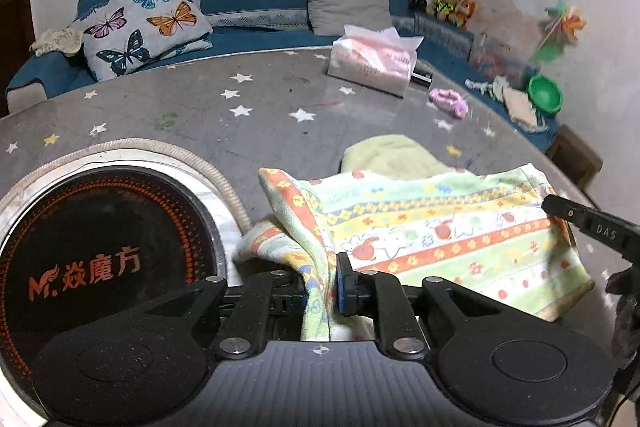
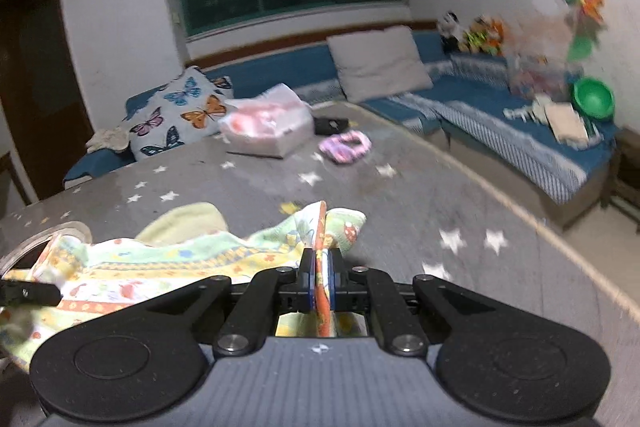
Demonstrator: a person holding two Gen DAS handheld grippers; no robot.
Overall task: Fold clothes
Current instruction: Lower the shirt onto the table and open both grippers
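A patterned cloth [image 1: 440, 227] with orange, yellow and green flower stripes lies across the near part of the grey star-print table [image 1: 200, 115]. My left gripper [image 1: 322, 283] is shut on its near left corner, the fabric bunched between the jaws. In the right wrist view the same patterned cloth [image 2: 160, 267] stretches to the left, and my right gripper [image 2: 321, 281] is shut on its right corner, which stands up between the blue pads. A pale yellow-green cloth [image 1: 392, 155] lies flat behind it. The right gripper's finger [image 1: 588, 223] shows at the cloth's right edge.
A round cooktop [image 1: 100, 259] is set in the table at the left. A tissue pack [image 1: 372, 65] and a pink scrunchie [image 1: 448, 101] sit at the far side. A blue sofa [image 2: 500, 131] with a butterfly pillow [image 1: 144, 23], toys and a green bowl [image 2: 594, 97] wraps around behind.
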